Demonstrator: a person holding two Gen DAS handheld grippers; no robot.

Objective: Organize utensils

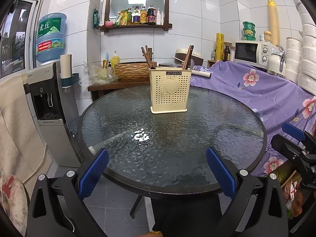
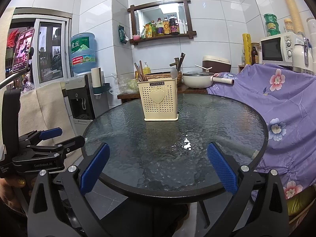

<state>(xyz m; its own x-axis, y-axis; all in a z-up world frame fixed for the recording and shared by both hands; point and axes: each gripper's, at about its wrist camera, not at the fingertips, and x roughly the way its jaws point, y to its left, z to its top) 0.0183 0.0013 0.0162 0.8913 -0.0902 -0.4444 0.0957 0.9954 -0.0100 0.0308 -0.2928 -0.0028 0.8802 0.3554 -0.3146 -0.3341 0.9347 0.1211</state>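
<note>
On the glass table, left to right

Left gripper [image 1: 157, 157]: held low at the near rim of the round table [image 1: 227, 185], blue pads spread wide, nothing between them.

Left chopsticks [image 1: 146, 56]: a brown bundle standing in the left end of the caddy, long axis close to upright, tops leaning a little to the left and away, tips hidden inside.

Caddy [image 1: 169, 90]: cream, perforated, heart on its front face, upright on the far half of the table, well apart from both grippers (the glass around it shows no loose utensils).

Right chopsticks [image 1: 188, 56]: a second brown bundle at the caddy's right end, long axis steep, tops leaning right.

Spoon [image 2: 173, 73]: a grey rounded end pokes above the caddy's rim in the right wrist view; handle down, I judge, since the rest is hidden.

Right gripper [image 2: 158, 155]: also at the near edge, pads wide apart and empty.

Step in hand: either the start, before any sorting, or the end, with all stowed; I cannot tell which.

Next move: if sorting remains, it calls for a reach across the table and a pinch on one stick's upper shaft, lifting along its axis to clear the rim.
</note>
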